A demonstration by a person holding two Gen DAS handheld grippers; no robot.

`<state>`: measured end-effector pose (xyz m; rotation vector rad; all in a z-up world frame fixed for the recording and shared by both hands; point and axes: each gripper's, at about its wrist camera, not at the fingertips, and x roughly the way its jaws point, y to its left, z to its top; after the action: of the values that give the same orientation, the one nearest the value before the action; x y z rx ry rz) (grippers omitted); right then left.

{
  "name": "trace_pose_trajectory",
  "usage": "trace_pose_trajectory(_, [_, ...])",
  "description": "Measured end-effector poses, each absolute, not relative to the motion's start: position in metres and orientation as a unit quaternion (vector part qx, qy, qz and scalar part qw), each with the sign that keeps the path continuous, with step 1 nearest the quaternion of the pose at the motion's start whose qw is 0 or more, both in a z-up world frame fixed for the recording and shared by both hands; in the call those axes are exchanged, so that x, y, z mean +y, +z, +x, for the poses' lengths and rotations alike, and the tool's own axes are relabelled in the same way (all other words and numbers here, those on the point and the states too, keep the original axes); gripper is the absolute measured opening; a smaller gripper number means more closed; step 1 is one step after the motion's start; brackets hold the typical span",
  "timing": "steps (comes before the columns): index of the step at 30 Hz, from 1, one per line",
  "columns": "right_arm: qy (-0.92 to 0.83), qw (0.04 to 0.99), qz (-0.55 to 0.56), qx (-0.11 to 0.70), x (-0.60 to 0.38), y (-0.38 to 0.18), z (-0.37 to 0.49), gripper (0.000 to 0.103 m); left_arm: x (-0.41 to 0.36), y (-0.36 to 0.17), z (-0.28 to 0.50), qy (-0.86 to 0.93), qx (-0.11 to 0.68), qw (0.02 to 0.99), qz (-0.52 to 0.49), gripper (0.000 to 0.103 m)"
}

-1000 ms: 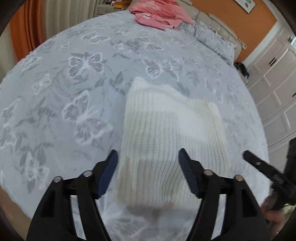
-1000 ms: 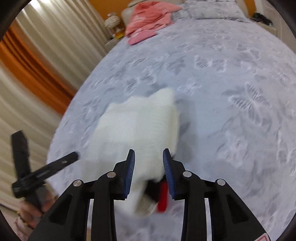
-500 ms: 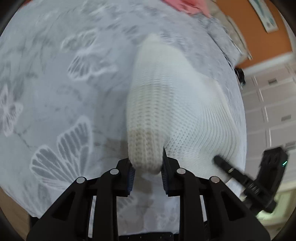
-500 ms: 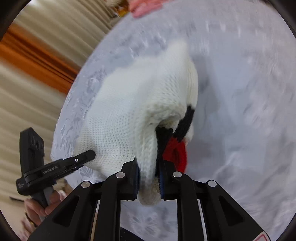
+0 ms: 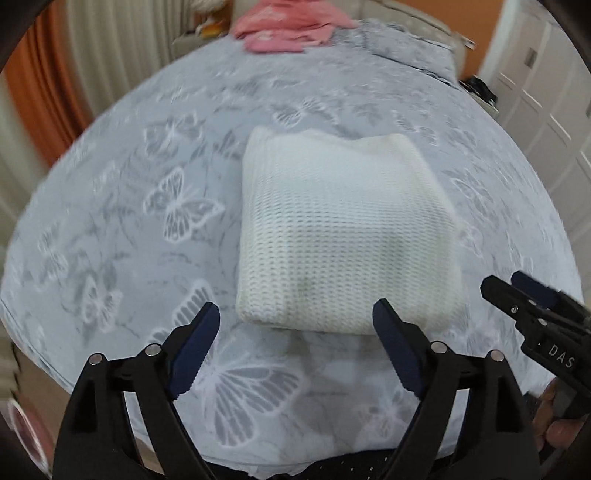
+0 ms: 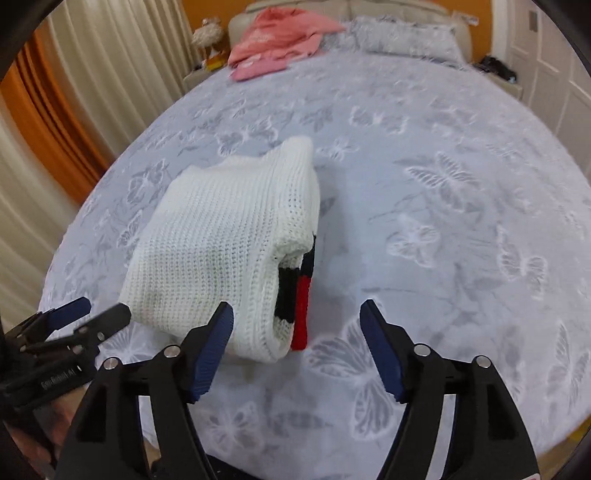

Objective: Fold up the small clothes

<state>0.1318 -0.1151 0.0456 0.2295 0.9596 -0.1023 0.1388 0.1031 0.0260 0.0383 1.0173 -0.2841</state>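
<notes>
I held my left claw [image 5: 295,328] and right claw [image 6: 297,328] spread apart just short of the folded white sweater [image 5: 343,236] on the bed [image 5: 110,221].

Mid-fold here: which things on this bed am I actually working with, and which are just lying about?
In the job:
white knit sweater, folded on the bedspread
left gripper, open
right gripper, open

Lying about:
pink clothes at the far end
grey pillow
small stuffed toy
</notes>
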Motion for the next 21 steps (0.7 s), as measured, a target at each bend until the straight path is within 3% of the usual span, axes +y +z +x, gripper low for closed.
trace_pose_trajectory(5, [-0.045, 0.874, 0.132, 0.466, -0.119, 0.048, 0.127, 0.075, 0.101, 0.036, 0.122, -0.133, 0.474, 0.870, 0.037, 0.085])
trace_pose_trajectory(10, [-0.029, 0.854, 0.176, 0.488, -0.138, 0.030, 0.176, 0.076, 0.113, 0.032, 0.123, -0.132, 0.478, 0.868, 0.029, 0.086])
trace_pose_trajectory(17, [-0.003, 0.771, 0.298, 0.562, -0.152, -0.052, 0.247, 0.076, 0.117, 0.011, 0.146, -0.121, 0.486, 0.865, 0.035, 0.087])
trace_pose_trajectory(20, [0.016, 0.761, 0.352, 0.544, -0.149, -0.067, 0.248, 0.063, 0.124, -0.011, 0.165, -0.126, 0.502, 0.856, 0.009, 0.087])
trace_pose_trajectory(21, [0.021, 0.765, 0.351, 0.539, -0.147, -0.066, 0.247, 0.052, 0.126, -0.024, 0.174, -0.134, 0.514, 0.847, -0.011, 0.087])
